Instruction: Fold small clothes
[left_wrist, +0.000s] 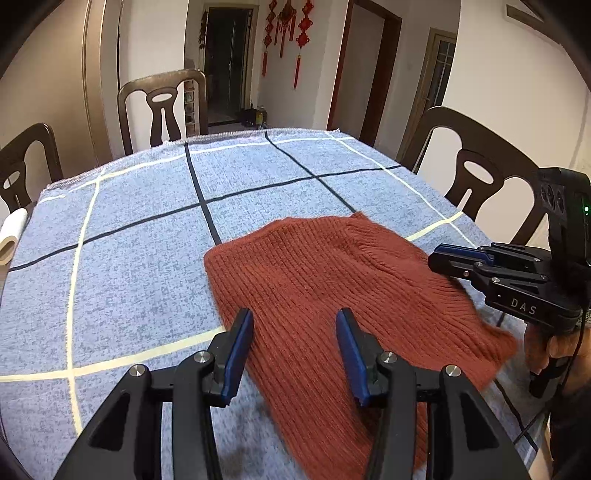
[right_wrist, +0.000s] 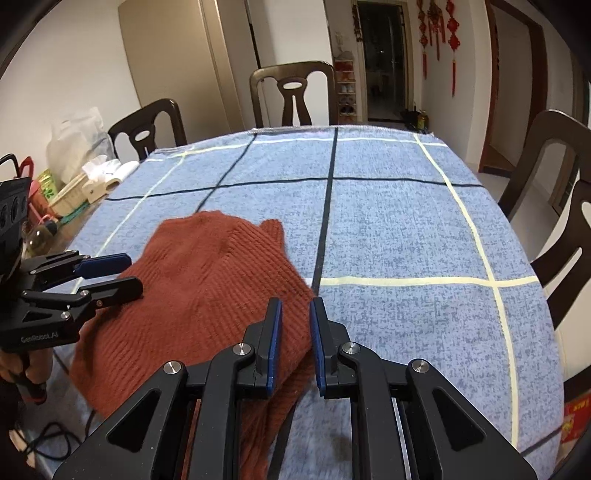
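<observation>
Knit piece: a rust-red ribbed knit (left_wrist: 332, 295) lies flat on the desk, on the near side, between the two grippers. Its near end runs under the gripper bodies and out of the bottom of both views, so its full shape is hard to tell.
Desk: the desk (left_wrist: 129, 240) is covered by a blue cloth with dark and pale lines. The top under the cloth is hidden.
Left gripper: the left gripper (left_wrist: 294, 325) hangs over the left part of the knit. Its blue pads stand apart, with the knit seen below the gap. It grips nothing.
Right gripper: the right gripper (right_wrist: 295, 314) is over the right edge of the knit. Its pads are close together with only a thin gap. No fold of knit shows pinched between them, so it looks clenched on nothing.
Hands: a hand (left_wrist: 554, 350) on the right gripper's handle is partly cut off at the picture's edge. The other hand (right_wrist: 18, 365) is mostly hidden too.
Chairs: dark wooden chairs (left_wrist: 162, 107) stand around the far and right sides. Their seats are hidden by the desk.
Left side things: a white bag (right_wrist: 77, 140), tissues and small items sit at the far left. They are too small to make out well.
</observation>
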